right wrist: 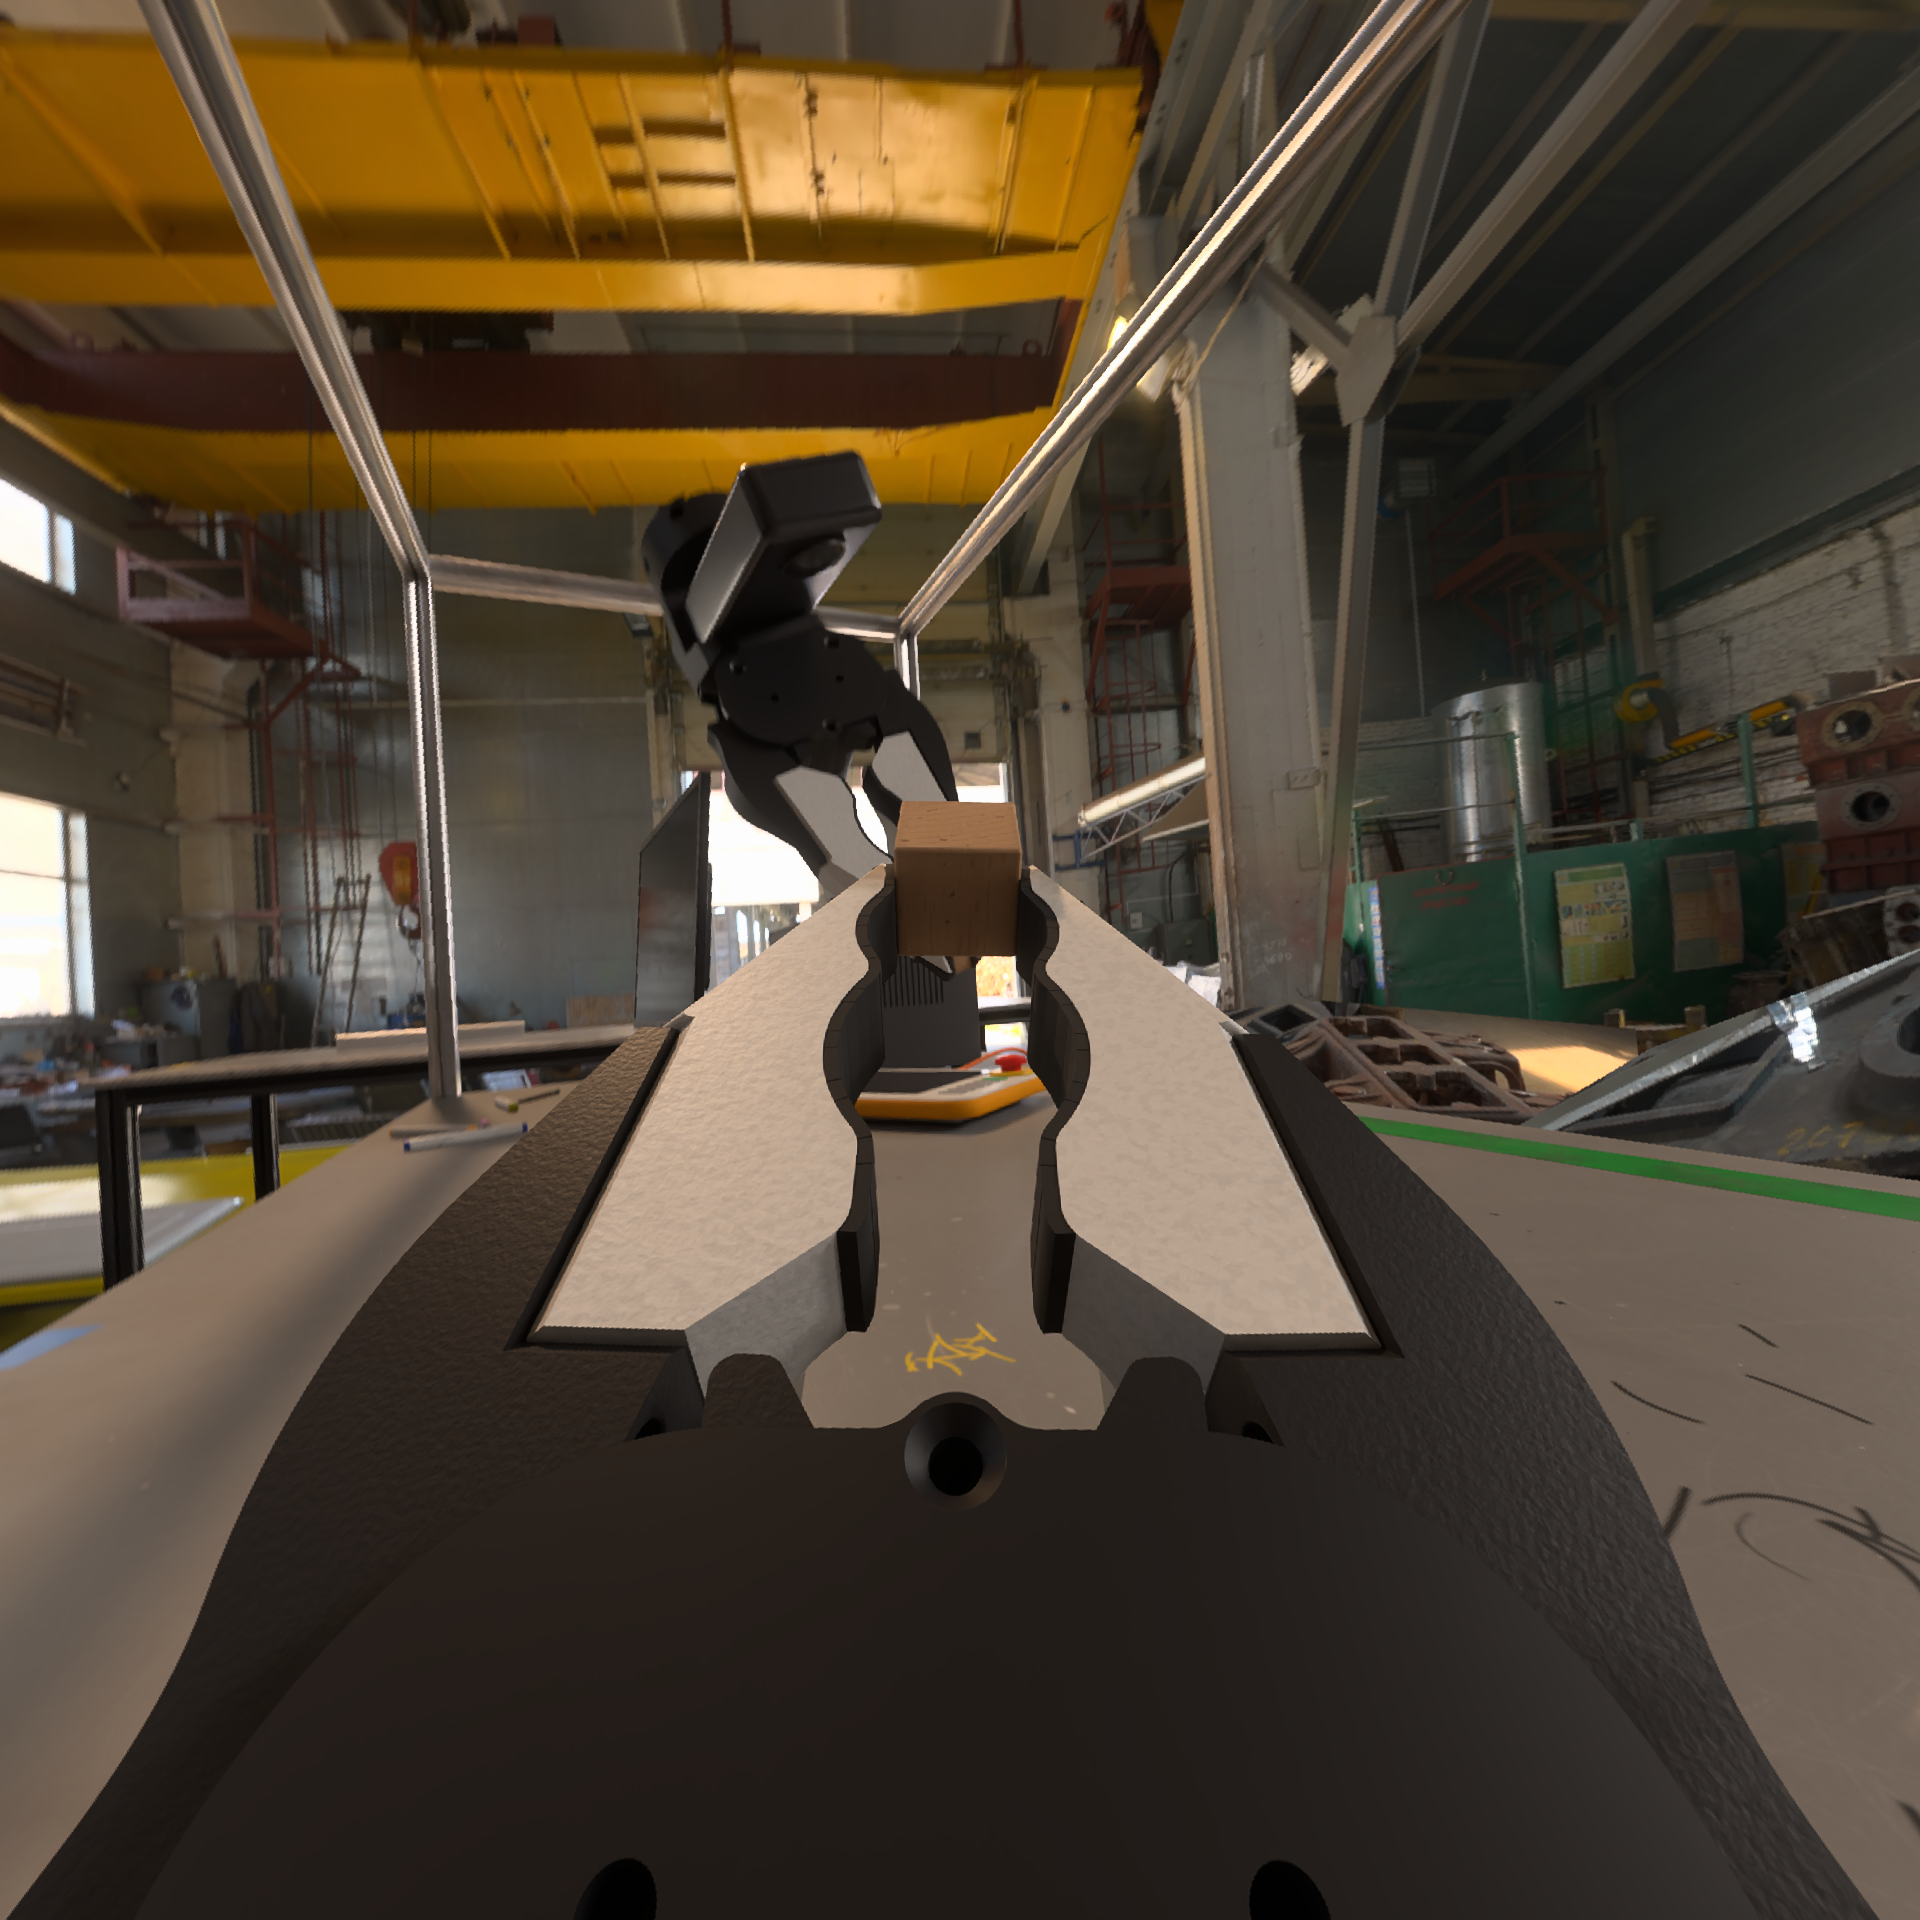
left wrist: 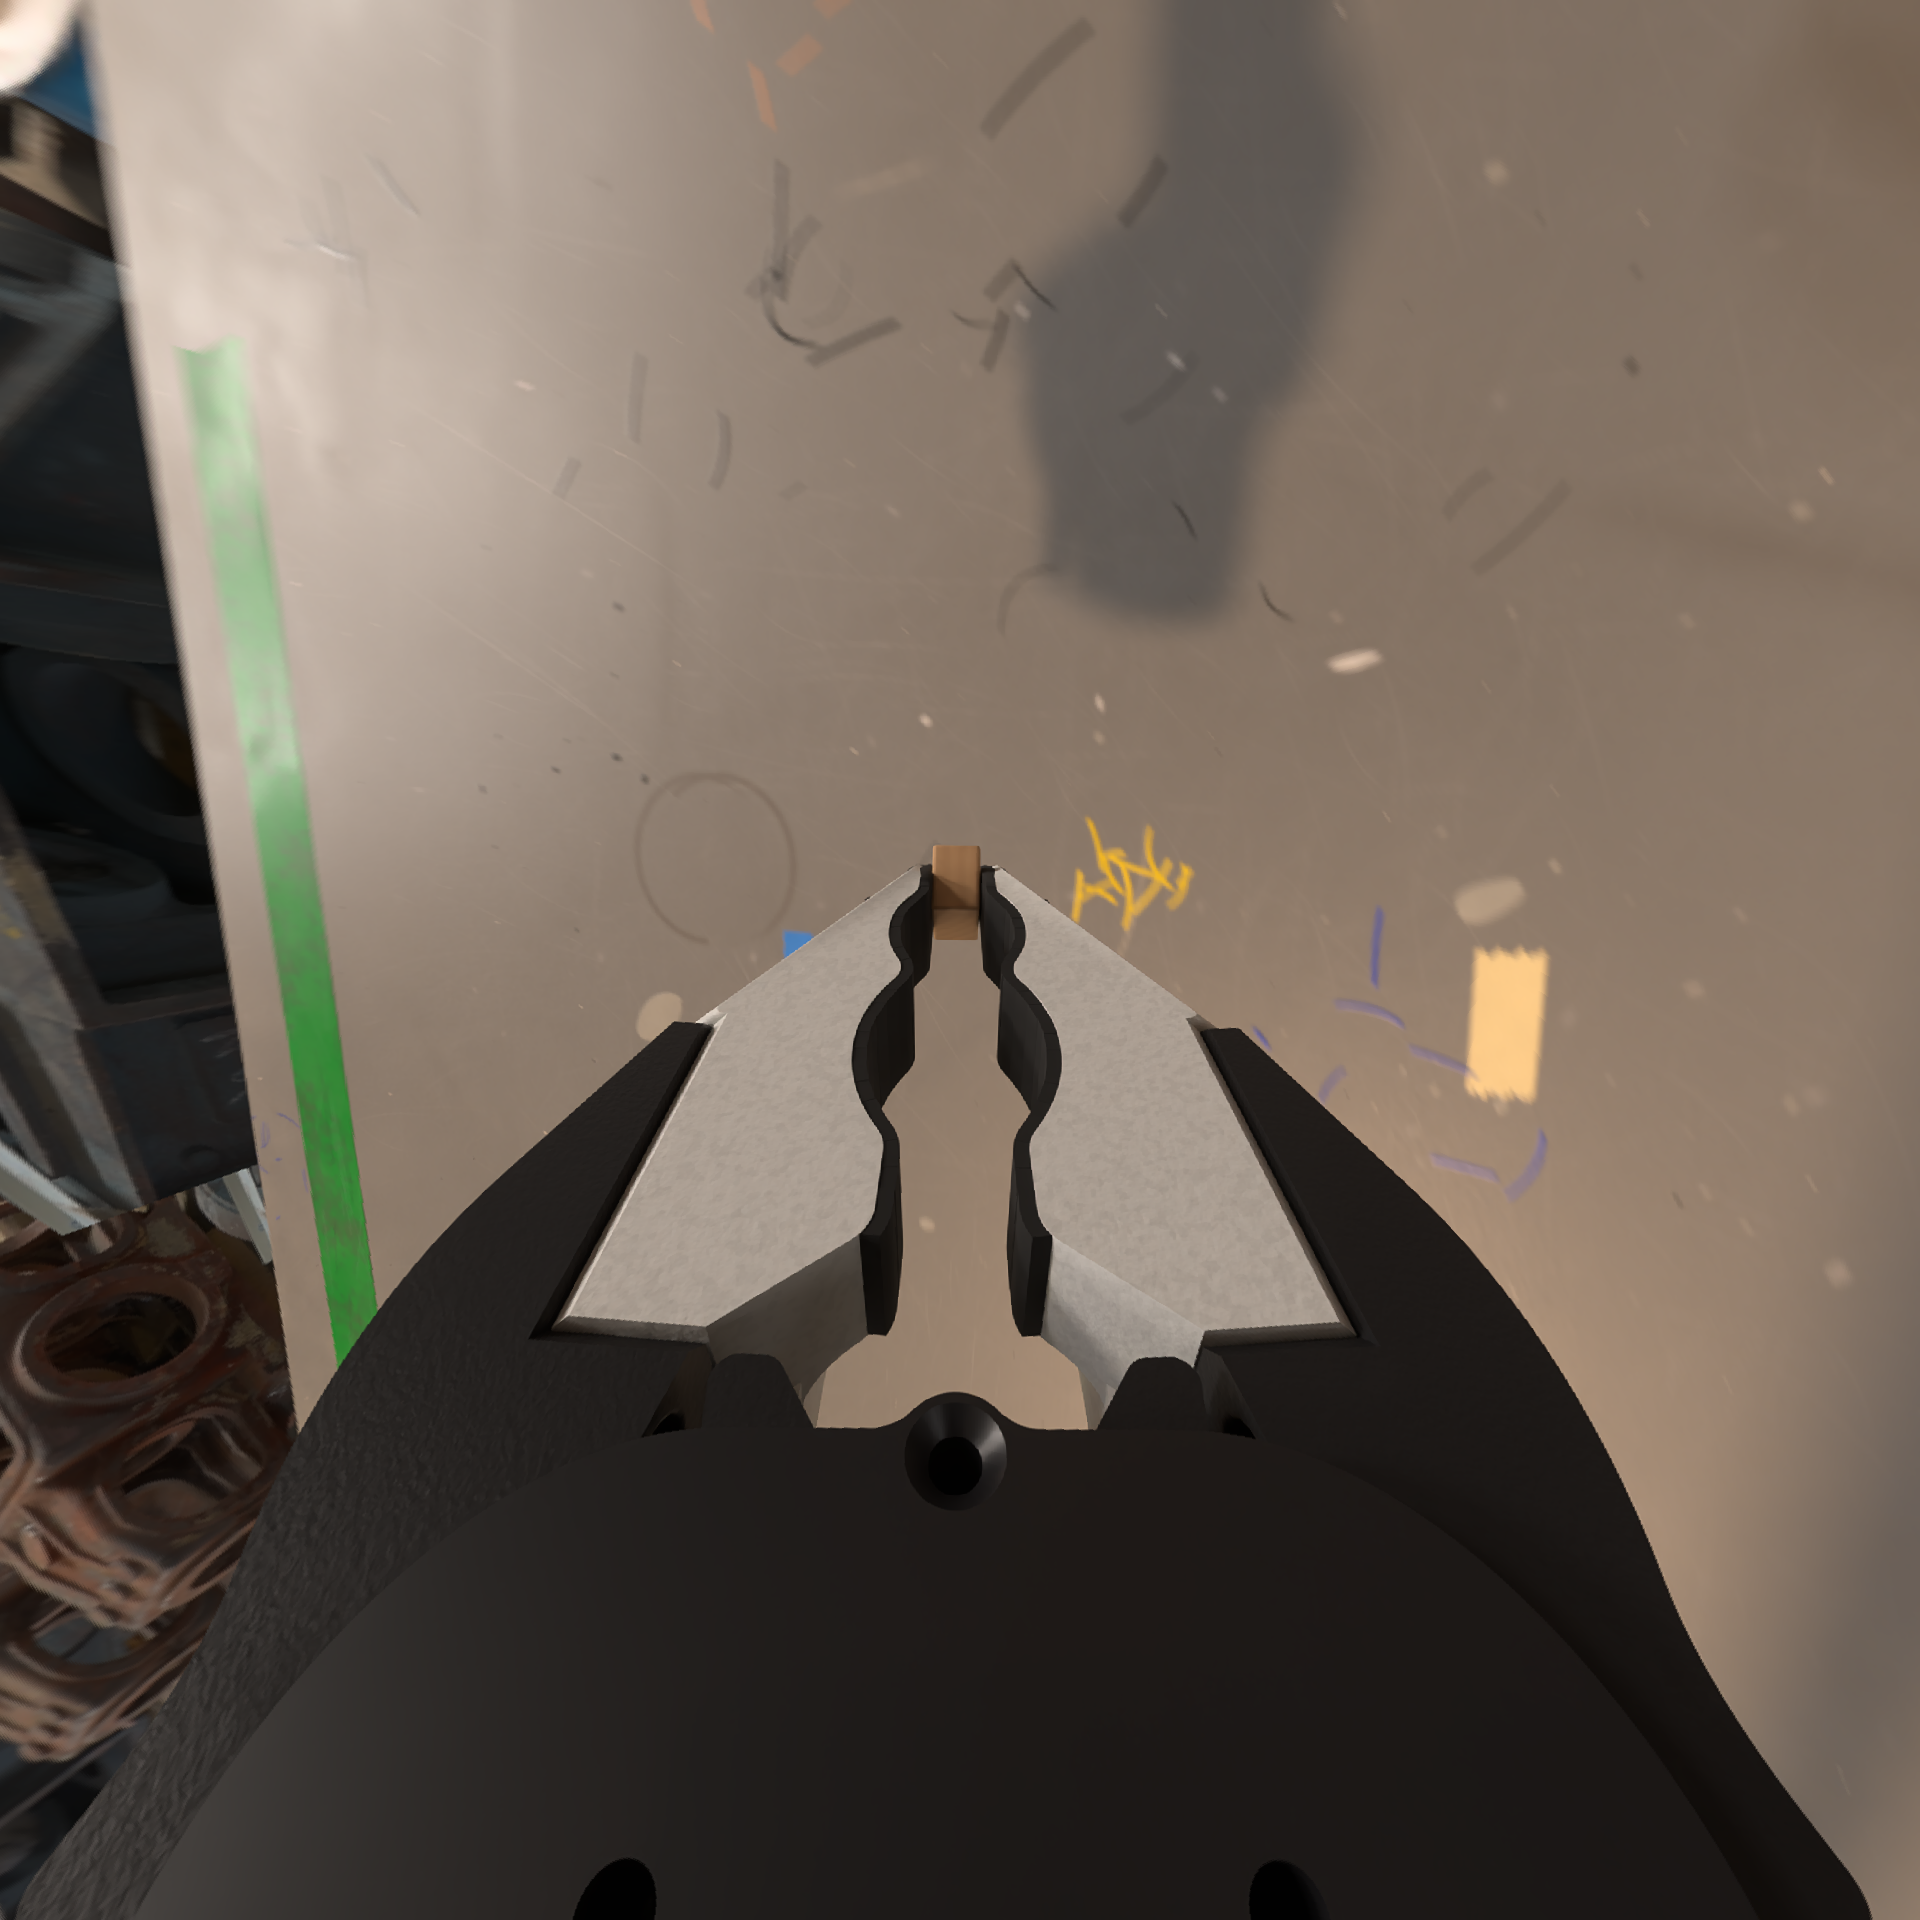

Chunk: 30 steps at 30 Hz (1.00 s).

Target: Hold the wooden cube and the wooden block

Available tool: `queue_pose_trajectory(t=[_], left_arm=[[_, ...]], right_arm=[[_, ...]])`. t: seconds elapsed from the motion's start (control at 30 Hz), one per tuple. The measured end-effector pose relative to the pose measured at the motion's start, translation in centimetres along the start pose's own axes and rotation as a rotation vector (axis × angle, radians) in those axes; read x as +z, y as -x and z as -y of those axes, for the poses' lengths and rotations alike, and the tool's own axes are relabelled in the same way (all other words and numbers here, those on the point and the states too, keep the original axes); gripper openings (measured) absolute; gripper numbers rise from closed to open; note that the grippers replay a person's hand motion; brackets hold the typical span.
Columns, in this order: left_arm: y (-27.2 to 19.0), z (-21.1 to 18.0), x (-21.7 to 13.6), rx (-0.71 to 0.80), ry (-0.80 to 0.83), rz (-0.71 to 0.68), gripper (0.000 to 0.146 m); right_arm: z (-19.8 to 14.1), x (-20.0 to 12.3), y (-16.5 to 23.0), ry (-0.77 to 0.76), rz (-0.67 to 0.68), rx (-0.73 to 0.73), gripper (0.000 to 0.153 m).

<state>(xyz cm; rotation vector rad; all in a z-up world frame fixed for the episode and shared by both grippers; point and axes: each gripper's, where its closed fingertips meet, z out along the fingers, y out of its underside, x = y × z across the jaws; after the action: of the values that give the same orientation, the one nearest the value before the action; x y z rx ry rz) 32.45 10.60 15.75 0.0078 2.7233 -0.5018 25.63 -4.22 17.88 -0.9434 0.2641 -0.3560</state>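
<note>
In the left wrist view my left gripper points down at the table and is shut on a small, narrow wooden block held at its fingertips, above the tabletop. In the right wrist view my right gripper is level and shut on a wooden cube clamped between its fingertips, lifted above the table. The left gripper also shows beyond the cube in the right wrist view, tilted downward; its fingertips are hidden behind the cube.
The beige table bears scuffs, a yellow scribble, a green tape strip near its left edge and a pale yellow tape patch. A yellow-edged device lies ahead of the right gripper. A metal frame stands over the table's far end.
</note>
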Motion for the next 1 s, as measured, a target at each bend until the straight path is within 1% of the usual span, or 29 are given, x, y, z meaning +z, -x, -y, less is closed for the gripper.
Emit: queue_pose_trajectory(t=[0.07,0.13,0.2,0.27,0.4,0.5,0.73,0.9,1.0], left_arm=[[-1.0,-0.2,-0.7,0.053,0.064,-0.066,0.008],[-2.4,0.3,-1.9,0.097,0.088,-0.155,0.008],[-3.6,0.7,-3.4,0.152,0.129,-0.245,0.008],[-4.5,0.9,-4.8,0.215,0.194,-0.295,0.008],[-5.9,1.3,-6.7,0.3,0.318,-0.337,0.008],[-6.4,1.7,-7.2,0.323,0.395,-0.338,0.008],[-6.1,2.0,-6.7,0.328,0.461,-0.353,0.008],[-6.0,1.5,-6.3,0.307,0.507,-0.356,0.008],[-6.0,1.0,-6.0,0.288,0.534,-0.376,0.008]], right_arm=[[-0.3,0.1,0.2,0.031,0.018,-0.021,0.021],[-0.5,0.2,0.6,0.053,0.045,-0.033,0.021],[-0.7,0.3,1.4,0.064,0.099,-0.023,0.021],[-0.8,0.4,2.2,0.069,0.161,-0.005,0.021],[-1.3,0.6,2.9,0.108,0.197,-0.03,0.021],[-1.5,0.7,3.2,0.111,0.215,-0.045,0.021],[-2.1,0.8,3.4,0.152,0.212,-0.119,0.021],[-2.3,0.9,3.3,0.168,0.187,-0.186,0.021],[-2.7,1.1,3.5,0.196,0.195,-0.219,0.021]])
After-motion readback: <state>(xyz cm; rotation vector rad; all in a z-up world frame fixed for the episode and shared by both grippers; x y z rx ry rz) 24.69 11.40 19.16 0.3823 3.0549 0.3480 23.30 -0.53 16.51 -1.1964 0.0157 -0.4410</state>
